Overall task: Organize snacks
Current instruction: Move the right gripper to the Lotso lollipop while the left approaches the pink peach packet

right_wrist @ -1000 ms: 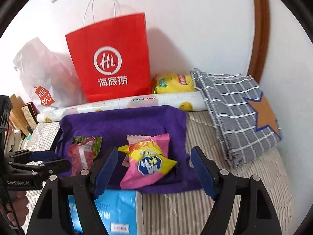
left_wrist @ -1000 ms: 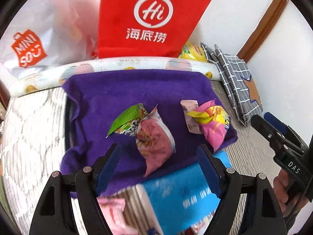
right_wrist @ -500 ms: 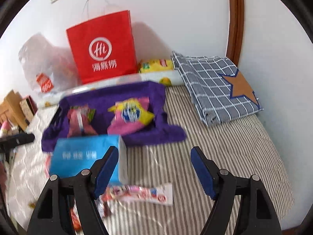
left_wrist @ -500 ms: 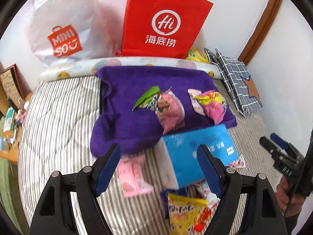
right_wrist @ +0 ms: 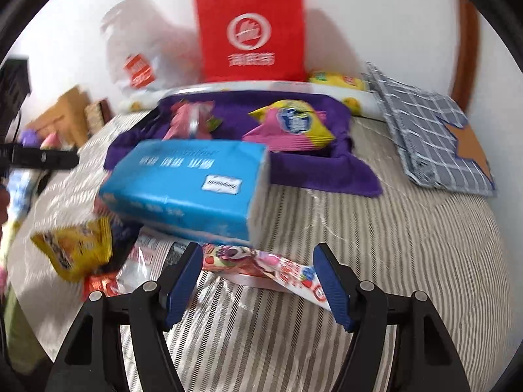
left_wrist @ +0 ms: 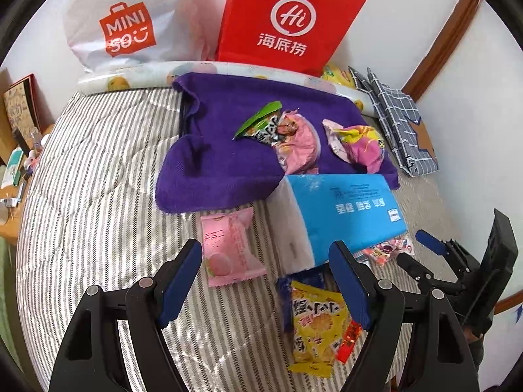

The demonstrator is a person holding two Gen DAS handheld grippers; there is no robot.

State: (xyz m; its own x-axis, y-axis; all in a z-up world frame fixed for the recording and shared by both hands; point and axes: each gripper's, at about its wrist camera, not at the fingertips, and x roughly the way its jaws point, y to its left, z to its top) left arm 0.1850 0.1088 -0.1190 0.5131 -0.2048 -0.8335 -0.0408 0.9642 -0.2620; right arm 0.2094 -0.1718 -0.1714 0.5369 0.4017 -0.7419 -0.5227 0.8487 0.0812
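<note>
Both tongs hold nothing: left tongs (left_wrist: 264,281) wide, right tongs (right_wrist: 256,281) just closing over a long packet (right_wrist: 261,266). Three snacks lie on the purple towel (left_wrist: 209,163); several wait on the bed (left_wrist: 98,179).

Pink snack pkt (left_wrist: 228,248) flat on bed; yellow pkt (left_wrist: 315,323) beside; two on purple towel (left_wrist: 209,163).

White walls (left_wrist: 474,104), striped bed (left_wrist: 98,170), wooden trim (left_wrist: 441,39)
</note>
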